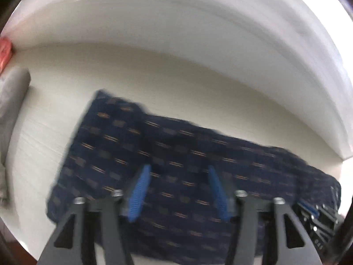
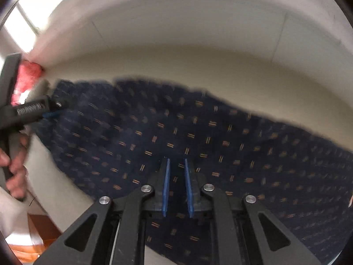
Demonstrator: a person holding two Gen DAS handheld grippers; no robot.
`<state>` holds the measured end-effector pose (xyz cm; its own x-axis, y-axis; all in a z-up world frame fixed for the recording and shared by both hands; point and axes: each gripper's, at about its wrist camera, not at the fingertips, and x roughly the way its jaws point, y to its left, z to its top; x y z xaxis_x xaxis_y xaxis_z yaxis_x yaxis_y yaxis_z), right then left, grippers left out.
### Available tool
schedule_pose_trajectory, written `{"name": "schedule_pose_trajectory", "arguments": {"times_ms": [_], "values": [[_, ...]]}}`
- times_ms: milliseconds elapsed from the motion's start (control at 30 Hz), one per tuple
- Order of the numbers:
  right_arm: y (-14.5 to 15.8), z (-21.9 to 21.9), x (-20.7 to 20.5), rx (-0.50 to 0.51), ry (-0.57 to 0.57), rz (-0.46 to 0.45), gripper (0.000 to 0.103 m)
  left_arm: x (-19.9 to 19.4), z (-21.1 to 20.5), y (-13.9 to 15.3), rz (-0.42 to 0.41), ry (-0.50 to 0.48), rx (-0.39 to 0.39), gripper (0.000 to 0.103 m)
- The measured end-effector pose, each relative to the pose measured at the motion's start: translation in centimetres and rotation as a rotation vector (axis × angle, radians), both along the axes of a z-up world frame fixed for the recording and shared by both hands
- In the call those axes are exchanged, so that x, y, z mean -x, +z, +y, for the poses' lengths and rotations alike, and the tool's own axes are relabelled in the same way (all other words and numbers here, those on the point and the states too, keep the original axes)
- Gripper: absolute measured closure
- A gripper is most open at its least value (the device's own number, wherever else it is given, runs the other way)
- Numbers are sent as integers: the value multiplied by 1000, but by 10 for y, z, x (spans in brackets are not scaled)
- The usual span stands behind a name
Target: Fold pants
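At the far left of the left wrist view, a red object (image 1: pixel 4 52) is seen against the wall, with a grey cushion-like shape (image 1: pixel 13 101) below it, both blurred. The pants (image 1: pixel 167 154), dark navy with small orange and grey dashes, are spread flat on the pale surface (image 1: pixel 198 84); in this view they run from the upper left down to the right edge. The left hand-held gripper (image 1: pixel 179 170) is held over the middle of the cloth, its blue pads (image 1: pixel 140 192) set apart with patterned fabric seen between them; no pinch on the cloth can be made out, so it is read as open. At the lower right edge, part of the other tool's black body is visible.

In the right wrist view, a hand (image 2: pixel 13 165) is seen at the far left around the handle of the left tool, whose tip is placed at the pants' left end, near the red object. The pants fill the middle and right of this view, lying on the same surface. The right hand-held gripper (image 2: pixel 176 160) is pointed down at the cloth, its blue pads (image 2: pixel 166 187) drawn close with only a narrow gap left. Whether any fabric is caught between them cannot be told, the picture being smeared by motion.
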<state>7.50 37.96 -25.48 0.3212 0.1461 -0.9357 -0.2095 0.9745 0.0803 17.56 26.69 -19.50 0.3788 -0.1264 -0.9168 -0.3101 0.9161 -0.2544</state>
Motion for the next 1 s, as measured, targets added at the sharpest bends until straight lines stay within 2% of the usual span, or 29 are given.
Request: {"name": "schedule_pose_trajectory", "arguments": {"times_ms": [67, 133, 167, 233, 333, 467, 533, 567, 633, 700, 733, 833, 900, 967, 1000], "values": [[-7, -2, -10, -38, -41, -8, 93, 0, 26, -4, -36, -19, 65, 72], [-9, -2, -18, -58, -85, 18, 93, 1, 41, -5, -46, -54, 53, 84], [-8, 1, -24, -56, -108, 32, 93, 2, 49, -8, -56, -72, 59, 86], [7, 11, -36, -72, -138, -7, 93, 4, 64, -16, -73, -74, 89, 90], [18, 48, -62, -133, -109, -60, 93, 10, 83, -23, -88, -54, 124, 91], [-15, 106, -98, -85, -37, -40, 93, 17, 72, -19, -86, -75, 71, 91], [-29, 120, -103, -37, -18, -36, 94, 18, 74, -18, -84, -96, 58, 93], [-33, 119, -107, -67, -20, -43, 96, 17, 75, -18, -82, -99, 58, 95], [-34, 91, -100, -91, -78, -52, 101, 17, 84, -21, -76, -96, 75, 98], [-35, 57, -99, -35, -184, -71, 101, 13, 89, -23, -75, -106, 89, 98], [-37, 35, -97, -19, -241, -72, 102, 12, 91, -24, -76, -117, 83, 98], [-40, -46, -81, -86, -431, -80, 103, 11, 91, -20, -69, -145, 36, 98], [-37, -81, -71, -49, -536, -91, 103, 10, 94, -19, -59, -139, 35, 98], [-30, -103, -59, -18, -670, -105, 103, 9, 94, -20, -53, -130, 39, 98], [-27, -104, -54, -55, -704, -125, 103, 9, 95, -20, -51, -133, 32, 98]]}}
